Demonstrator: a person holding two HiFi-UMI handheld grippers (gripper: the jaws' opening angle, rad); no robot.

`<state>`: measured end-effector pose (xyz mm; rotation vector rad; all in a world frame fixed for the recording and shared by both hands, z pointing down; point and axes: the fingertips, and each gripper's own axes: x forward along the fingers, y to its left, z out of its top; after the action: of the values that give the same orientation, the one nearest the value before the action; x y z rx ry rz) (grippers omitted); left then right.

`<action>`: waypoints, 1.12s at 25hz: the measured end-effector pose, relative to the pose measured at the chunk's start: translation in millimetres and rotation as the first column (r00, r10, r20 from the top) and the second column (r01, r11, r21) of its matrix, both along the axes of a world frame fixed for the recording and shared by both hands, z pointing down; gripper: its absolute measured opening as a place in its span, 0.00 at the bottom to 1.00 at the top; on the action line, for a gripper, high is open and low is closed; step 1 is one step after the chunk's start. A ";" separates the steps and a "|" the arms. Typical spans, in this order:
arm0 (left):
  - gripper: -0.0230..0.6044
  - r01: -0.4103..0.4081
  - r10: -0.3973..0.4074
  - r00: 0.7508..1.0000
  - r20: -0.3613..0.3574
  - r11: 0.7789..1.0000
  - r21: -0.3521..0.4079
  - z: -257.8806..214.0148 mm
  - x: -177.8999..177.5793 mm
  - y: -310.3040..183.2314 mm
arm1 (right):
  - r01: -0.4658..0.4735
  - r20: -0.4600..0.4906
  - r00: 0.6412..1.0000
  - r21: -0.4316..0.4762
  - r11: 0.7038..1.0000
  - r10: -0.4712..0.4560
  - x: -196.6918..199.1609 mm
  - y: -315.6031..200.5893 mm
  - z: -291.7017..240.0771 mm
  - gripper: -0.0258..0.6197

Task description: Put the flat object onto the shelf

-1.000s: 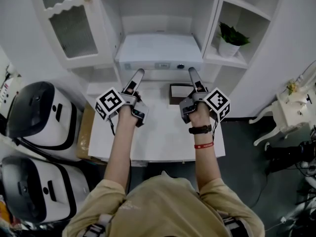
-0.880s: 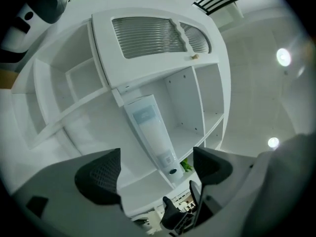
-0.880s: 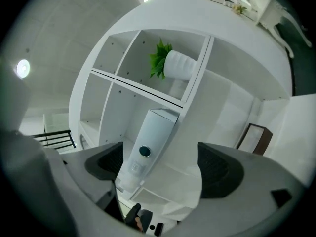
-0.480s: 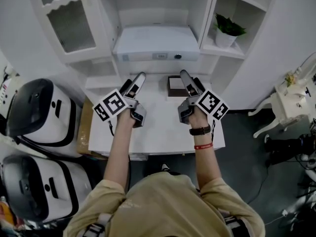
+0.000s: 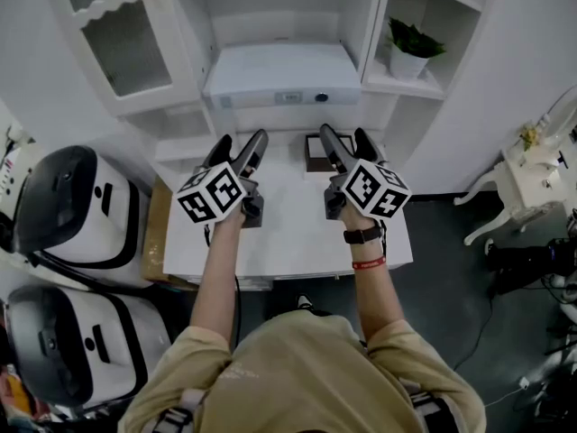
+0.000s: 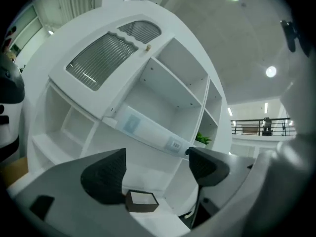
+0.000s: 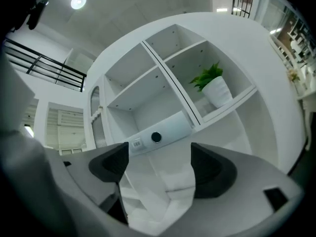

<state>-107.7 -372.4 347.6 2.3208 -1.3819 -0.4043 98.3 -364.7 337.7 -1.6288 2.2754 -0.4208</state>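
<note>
Smooth white shelving (image 5: 279,12) bears a flat, boxy white slab (image 5: 284,70).

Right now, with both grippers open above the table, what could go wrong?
1. The flat white object seems to jut past the shelf front; a bump from the left gripper or right gripper could shift it. Their jaws have just been closing slightly, nothing between them.
2. The small brown box on the table sits close by the right gripper; a sideways swing could knock it.
</note>
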 end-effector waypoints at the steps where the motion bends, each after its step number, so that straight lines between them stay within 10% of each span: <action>1: 0.69 0.010 -0.010 1.000 0.021 1.000 0.011 -1.9 0.2 0.2 | -0.004 -0.017 1.000 0.006 1.000 0.004 -0.8 0.3 -1.4 0.67; 10: 0.61 0.049 -0.064 0.982 0.175 0.995 0.092 -11.5 4.3 -5.0 | -0.002 -0.127 0.992 0.044 0.999 0.008 -10.2 -7.8 -11.8 0.63; 28: 0.59 0.068 -0.105 0.965 0.240 0.985 0.158 -29.4 7.0 -35.8 | 0.039 -0.190 0.982 0.092 0.995 -0.021 -26.2 -42.3 -25.1 0.59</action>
<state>-100.6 -408.2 318.2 2.5066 -1.6261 -0.2557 72.2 -407.1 312.6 -1.6512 2.4181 -0.1670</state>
